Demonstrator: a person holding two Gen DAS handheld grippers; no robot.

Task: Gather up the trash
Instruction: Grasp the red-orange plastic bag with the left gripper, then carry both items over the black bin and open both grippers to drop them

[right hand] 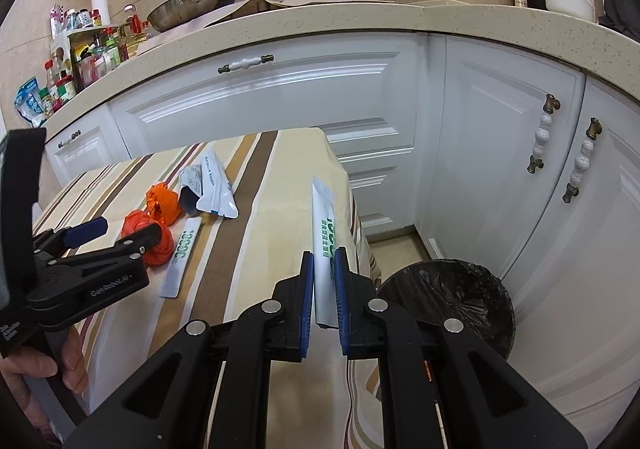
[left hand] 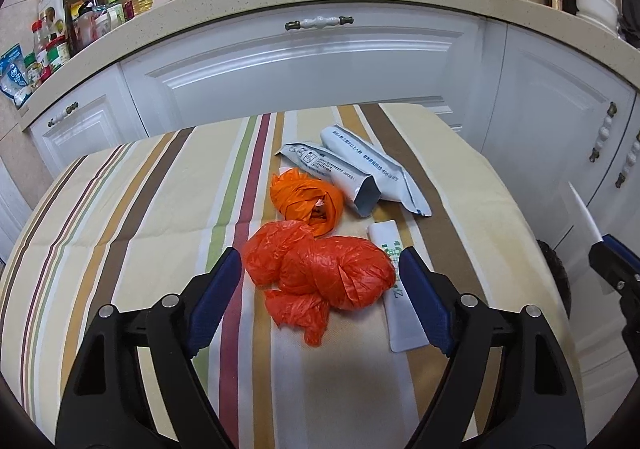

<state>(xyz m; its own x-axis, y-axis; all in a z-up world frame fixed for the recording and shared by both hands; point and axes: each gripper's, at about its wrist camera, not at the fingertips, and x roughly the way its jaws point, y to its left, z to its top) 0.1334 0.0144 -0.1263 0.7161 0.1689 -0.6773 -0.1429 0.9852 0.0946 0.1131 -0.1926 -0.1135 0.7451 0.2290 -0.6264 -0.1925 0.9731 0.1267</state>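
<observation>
The left gripper [left hand: 320, 273] hovers with jaws wide open around a crumpled red plastic bag [left hand: 320, 277] lying dead ahead on the striped counter [left hand: 120, 209]. The right gripper [right hand: 325, 289] pinches a white sachet [right hand: 325, 225] upright, long axis vertical; the black-lined bin [right hand: 452, 297] sits just lower right.

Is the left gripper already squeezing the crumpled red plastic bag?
No, the left gripper is open, its blue fingers either side of the crumpled red plastic bag on the striped tablecloth.
</observation>
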